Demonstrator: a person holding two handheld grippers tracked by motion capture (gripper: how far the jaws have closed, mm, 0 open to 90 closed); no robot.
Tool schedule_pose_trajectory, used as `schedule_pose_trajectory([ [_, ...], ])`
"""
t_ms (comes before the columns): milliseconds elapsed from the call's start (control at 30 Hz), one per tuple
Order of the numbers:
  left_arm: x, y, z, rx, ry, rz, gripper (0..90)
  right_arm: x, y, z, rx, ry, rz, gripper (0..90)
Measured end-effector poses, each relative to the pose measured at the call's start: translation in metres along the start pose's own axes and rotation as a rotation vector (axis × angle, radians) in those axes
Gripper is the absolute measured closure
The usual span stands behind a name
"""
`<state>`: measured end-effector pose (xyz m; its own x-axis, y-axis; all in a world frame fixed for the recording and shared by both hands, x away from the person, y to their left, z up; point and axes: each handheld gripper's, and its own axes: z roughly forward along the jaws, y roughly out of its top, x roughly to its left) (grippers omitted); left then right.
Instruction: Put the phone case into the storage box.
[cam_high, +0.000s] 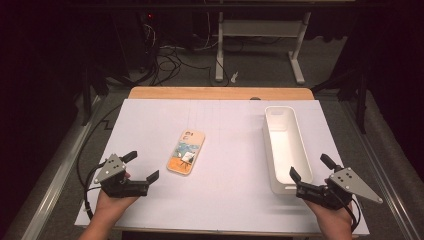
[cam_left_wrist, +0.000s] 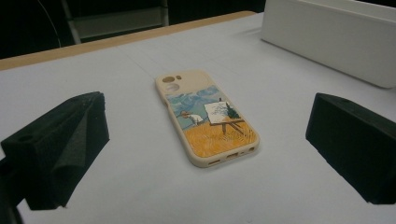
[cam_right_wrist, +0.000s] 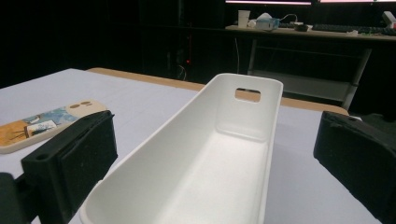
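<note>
A phone in a cream case with a painted field scene (cam_high: 186, 151) lies face down on the white table sheet, left of centre. It sits ahead of my left gripper's jaws (cam_left_wrist: 205, 116), lying flat. My left gripper (cam_high: 141, 165) stands open near the front left, a short way left of the phone, with nothing in it. A long white tray (cam_high: 285, 147) lies on the right side, empty inside (cam_right_wrist: 219, 158). My right gripper (cam_high: 312, 168) is open at the tray's near end, with its jaws to either side of that end.
The white sheet (cam_high: 225, 200) covers most of the wooden table (cam_high: 220, 93). Beyond the far edge are a dark floor, cables and a white desk frame (cam_high: 260, 35). The phone (cam_right_wrist: 42, 123) lies to the left in the right gripper view.
</note>
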<state>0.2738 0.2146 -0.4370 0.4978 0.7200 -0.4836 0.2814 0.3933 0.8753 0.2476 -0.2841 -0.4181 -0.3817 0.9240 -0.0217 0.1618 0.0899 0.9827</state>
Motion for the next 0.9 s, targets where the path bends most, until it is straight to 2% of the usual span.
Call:
schedule_pose_trajectory([
  [300,0.0015,-0.0013,0.0011,0.009,0.005,0.011,0.6,-0.0005,-0.0013,0.0024,0.005,0.003,0.000,0.0],
  [567,0.0023,-0.0009,0.0015,0.005,0.007,0.009,0.6,-0.0012,-0.0029,0.0031,0.009,0.002,0.002,0.0],
  [900,0.0011,-0.0013,0.0017,0.008,-0.010,-0.005,0.5,-0.0004,-0.0035,0.0034,0.012,0.010,0.000,0.0],
])
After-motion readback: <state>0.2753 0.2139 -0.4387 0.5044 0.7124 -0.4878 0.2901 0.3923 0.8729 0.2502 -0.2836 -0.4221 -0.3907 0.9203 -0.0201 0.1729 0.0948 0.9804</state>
